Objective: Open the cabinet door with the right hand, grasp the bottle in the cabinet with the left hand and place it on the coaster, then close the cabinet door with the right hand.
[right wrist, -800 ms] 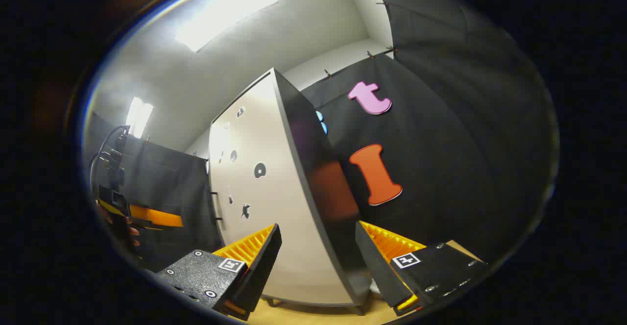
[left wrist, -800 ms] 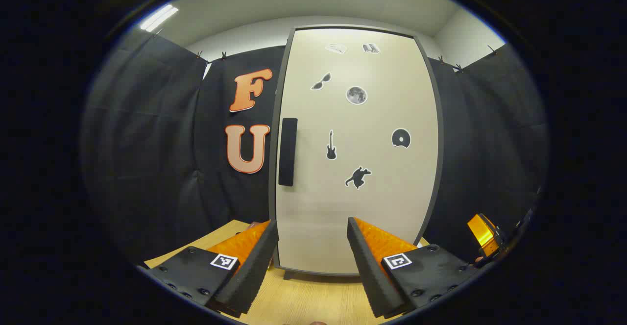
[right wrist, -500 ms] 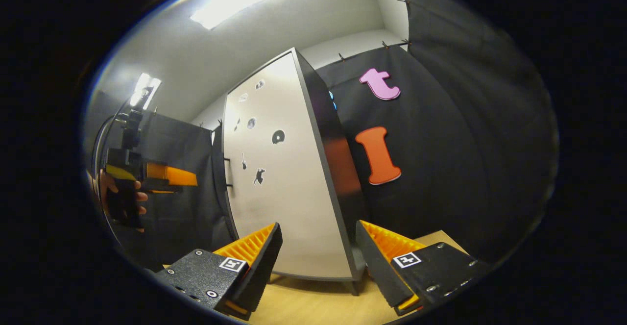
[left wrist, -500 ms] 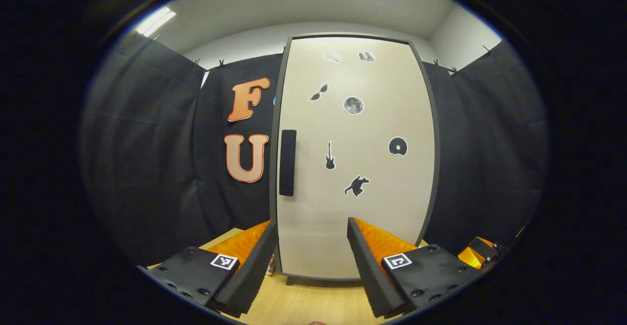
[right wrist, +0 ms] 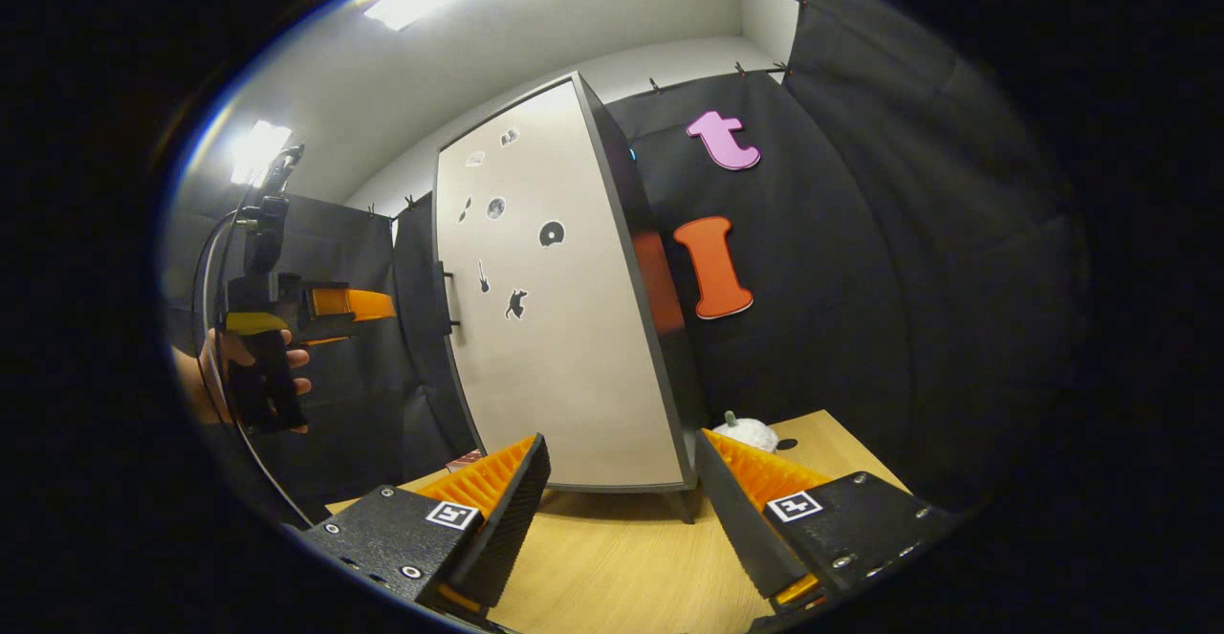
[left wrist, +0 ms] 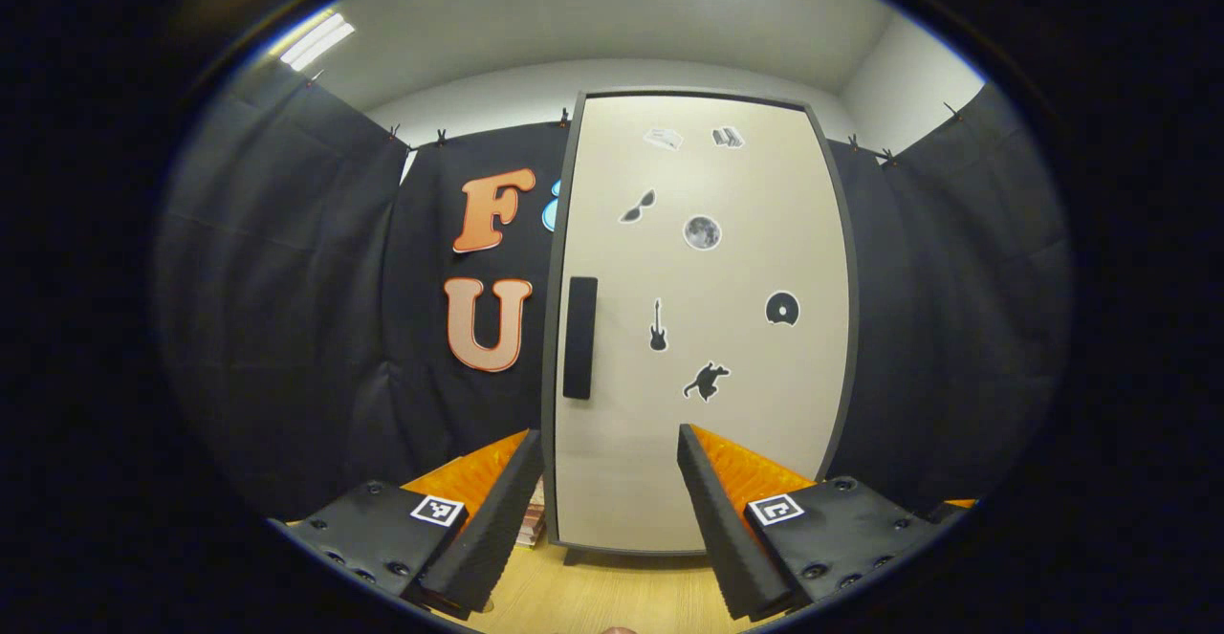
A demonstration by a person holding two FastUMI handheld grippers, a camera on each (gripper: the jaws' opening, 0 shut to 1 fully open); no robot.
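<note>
A tall cabinet with a cream door carrying dark stickers stands shut in front of me, its dark vertical handle on the door's left edge. My left gripper is open and empty, some way short of the door's lower part. In the right gripper view the cabinet door appears at an angle from its right side, with the handle at its far edge. My right gripper is open and empty above the wooden table. A hand holds the left gripper at the left.
A small white rounded object with a green stem and a dark round spot lie on the table right of the cabinet. A low reddish stack sits by the cabinet's left foot. Black cloth walls surround the table.
Both grippers have drawn back from the cabinet, which looks smaller. In the right gripper view the table and the white object have come into sight. The door stays shut.
</note>
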